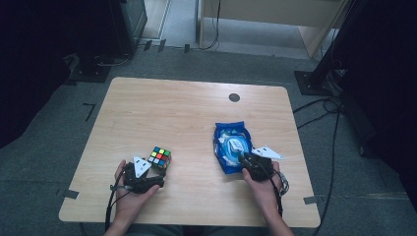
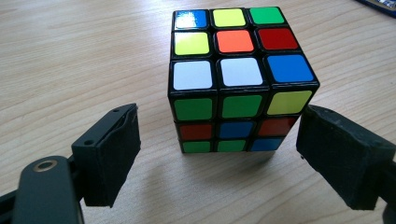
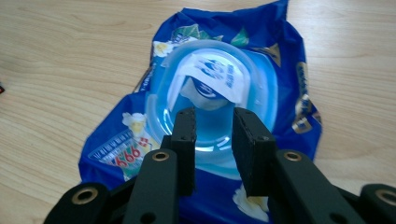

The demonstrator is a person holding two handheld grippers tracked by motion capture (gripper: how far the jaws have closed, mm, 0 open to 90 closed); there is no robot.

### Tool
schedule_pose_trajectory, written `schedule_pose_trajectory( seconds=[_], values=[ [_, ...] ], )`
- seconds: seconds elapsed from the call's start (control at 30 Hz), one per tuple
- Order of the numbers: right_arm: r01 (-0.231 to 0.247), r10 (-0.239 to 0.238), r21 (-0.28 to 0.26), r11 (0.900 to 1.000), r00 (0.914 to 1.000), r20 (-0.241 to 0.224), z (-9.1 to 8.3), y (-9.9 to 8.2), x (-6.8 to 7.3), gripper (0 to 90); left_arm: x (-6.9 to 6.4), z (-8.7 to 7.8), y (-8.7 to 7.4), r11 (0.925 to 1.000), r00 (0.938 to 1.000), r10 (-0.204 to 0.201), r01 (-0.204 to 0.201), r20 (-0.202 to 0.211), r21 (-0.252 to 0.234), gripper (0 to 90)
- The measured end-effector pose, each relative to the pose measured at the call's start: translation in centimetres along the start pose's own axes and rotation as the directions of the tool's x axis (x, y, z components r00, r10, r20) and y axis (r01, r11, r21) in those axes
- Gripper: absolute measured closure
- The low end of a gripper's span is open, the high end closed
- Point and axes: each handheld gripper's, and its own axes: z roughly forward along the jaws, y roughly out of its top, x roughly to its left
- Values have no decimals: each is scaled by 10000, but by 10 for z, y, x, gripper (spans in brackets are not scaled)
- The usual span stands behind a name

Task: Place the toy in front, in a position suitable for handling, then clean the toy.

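The right tongs, narrowly parted, hovered over the wet-wipes pack lid at centre frame, pinching nothing. The left tongs stood spread around the Rubik's cube, untouched. Next move, judged: close on the lid flap.

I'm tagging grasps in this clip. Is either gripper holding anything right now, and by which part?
Nothing is held. The left gripper stands open around the puzzle cube, pads clear of its sides. The right gripper hangs over the wipes pack, jaws narrow, gripping nothing.
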Motion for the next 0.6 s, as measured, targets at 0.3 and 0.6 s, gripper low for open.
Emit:
schedule_pose_trajectory(
  seconds=[0.3,0.6],
  values=[
    [-121,122,572,9983,9999,-19,20,17,6,677,0,0,0,10000,10000,48,-48,37,-22,139],
    [134,-143,863,9962,9998,100,32,35,6,664,-1,0,-1,9999,10000,82,-82,28,-61,139]
  ],
)
